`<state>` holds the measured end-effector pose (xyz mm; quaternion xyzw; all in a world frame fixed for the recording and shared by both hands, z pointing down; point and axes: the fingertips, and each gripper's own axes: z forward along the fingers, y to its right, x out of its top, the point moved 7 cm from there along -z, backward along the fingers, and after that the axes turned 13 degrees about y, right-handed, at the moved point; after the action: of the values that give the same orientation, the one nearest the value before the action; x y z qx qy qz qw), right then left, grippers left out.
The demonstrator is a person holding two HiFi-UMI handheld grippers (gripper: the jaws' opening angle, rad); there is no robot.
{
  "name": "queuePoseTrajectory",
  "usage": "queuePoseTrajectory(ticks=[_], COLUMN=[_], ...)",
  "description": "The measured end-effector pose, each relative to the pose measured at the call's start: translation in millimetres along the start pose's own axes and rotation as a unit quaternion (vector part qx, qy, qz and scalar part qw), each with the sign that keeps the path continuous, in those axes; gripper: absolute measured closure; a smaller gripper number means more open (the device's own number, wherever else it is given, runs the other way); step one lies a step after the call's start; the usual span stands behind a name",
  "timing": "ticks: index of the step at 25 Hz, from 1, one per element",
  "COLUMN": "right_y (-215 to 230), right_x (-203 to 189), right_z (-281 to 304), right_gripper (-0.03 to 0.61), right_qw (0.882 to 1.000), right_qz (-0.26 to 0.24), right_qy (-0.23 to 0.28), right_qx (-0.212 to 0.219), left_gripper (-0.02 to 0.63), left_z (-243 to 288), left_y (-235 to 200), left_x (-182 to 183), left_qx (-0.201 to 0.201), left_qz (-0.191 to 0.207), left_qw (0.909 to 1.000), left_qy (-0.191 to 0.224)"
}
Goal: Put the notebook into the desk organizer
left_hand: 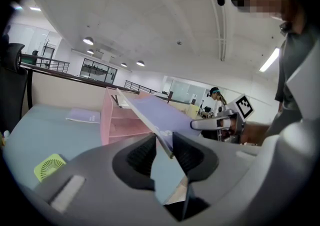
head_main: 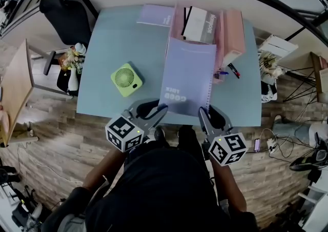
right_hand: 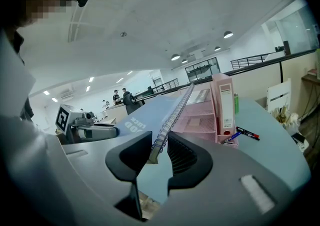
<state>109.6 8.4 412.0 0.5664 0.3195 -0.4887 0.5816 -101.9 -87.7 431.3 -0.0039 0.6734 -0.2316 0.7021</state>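
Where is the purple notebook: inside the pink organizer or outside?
Outside. The left gripper and right gripper hold the notebook by its near corners, tilted up, far edge at the organizer front.

Notebook (head_main: 188,74) covers front trays of desk organizer (head_main: 176,25), contents unseen; print on white booklet (head_main: 201,24) inside too small to read.

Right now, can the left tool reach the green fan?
Probably not: the left tool is shut on the purple notebook. The green fan itself sits unobstructed on the desk.
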Motion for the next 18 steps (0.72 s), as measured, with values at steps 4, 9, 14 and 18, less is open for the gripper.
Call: queuePoseTrajectory(ticks=[4, 9, 14, 18], right_y=[-6, -11, -12, -12], right_x=[-8, -21, -34, -48], right_z=[-11, -22, -27, -31], right_gripper=[0.483, 0.483, 0.482, 0.482], right_qw=[1.000, 1.000, 1.000, 0.999], right_qz=[0.003, 0.010, 0.017, 0.025], right_qy=[-0.002, -0.010, -0.022, -0.032], right_qx=[-0.001, -0.003, -0.003, -0.005], left_gripper=[0.451, 0.451, 0.451, 0.449], left_z=[-8, -17, -23, -27], left_y=[8, 16, 18, 20], left_x=[-6, -17, -30, -41], left_qx=[-0.003, -0.006, -0.004, -0.002], left_qz=[-0.001, -0.010, -0.024, -0.032], left_qw=[1.0000, 0.9998, 0.9991, 0.9985], left_qy=[-0.006, -0.018, -0.034, -0.045])
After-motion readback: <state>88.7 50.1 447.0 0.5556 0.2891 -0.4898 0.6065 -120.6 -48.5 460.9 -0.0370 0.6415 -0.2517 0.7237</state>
